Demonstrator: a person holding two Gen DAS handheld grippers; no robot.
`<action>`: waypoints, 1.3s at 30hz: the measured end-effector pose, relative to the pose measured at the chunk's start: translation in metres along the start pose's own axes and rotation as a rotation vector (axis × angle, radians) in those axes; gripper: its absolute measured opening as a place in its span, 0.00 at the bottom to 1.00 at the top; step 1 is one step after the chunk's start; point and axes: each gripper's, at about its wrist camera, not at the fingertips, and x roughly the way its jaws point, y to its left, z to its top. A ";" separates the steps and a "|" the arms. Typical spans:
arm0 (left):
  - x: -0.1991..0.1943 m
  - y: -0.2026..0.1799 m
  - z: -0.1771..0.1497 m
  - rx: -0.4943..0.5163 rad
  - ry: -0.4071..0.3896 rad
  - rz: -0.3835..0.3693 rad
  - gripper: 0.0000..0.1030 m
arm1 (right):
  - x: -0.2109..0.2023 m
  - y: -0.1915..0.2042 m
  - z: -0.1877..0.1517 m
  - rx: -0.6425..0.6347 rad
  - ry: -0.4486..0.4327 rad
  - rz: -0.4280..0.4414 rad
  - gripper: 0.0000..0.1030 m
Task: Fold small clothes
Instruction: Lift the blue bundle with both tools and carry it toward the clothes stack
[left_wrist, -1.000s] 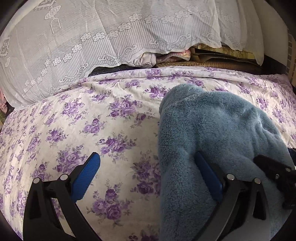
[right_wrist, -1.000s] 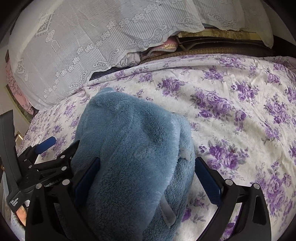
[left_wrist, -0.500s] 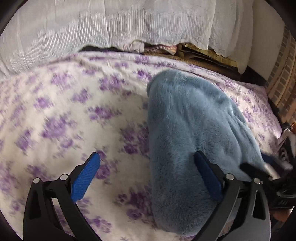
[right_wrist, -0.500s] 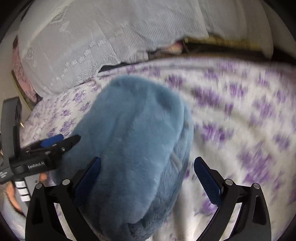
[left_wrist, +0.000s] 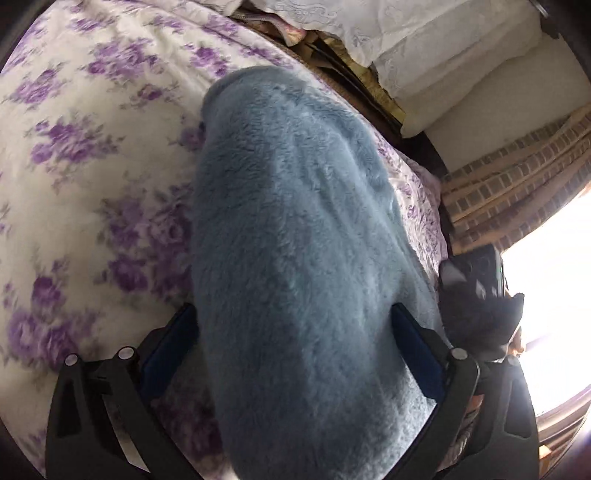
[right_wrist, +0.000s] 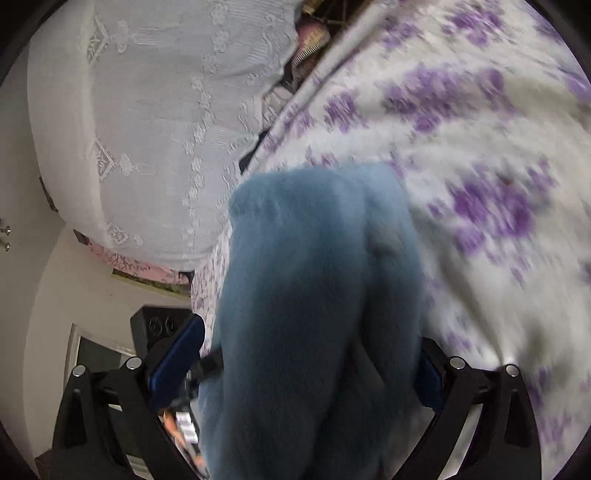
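both my claws, left (left_wrist: 291, 347) and right (right_wrist: 306, 358), are gaping wide around the blue fleece garment (left_wrist: 295, 258), which is lying bunched on the purple-flowered bedspread (left_wrist: 74, 166).

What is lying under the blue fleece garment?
Under the blue fleece garment lies the purple-flowered bedspread. Whatever is directly beneath the fleece is covered and cannot be seen.

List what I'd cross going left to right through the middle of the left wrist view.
Purple-flowered bedspread → blue fleece garment → strip of bedspread past it → brick wall.
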 end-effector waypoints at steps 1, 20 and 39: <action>0.003 -0.006 -0.003 0.022 -0.001 0.001 0.96 | 0.002 0.002 0.000 -0.013 -0.010 0.001 0.97; -0.026 -0.157 -0.087 0.340 -0.034 -0.051 0.92 | -0.145 0.064 -0.090 -0.183 -0.219 -0.070 0.94; 0.058 -0.303 -0.245 0.572 0.270 -0.206 0.93 | -0.347 0.021 -0.250 -0.002 -0.453 -0.368 0.95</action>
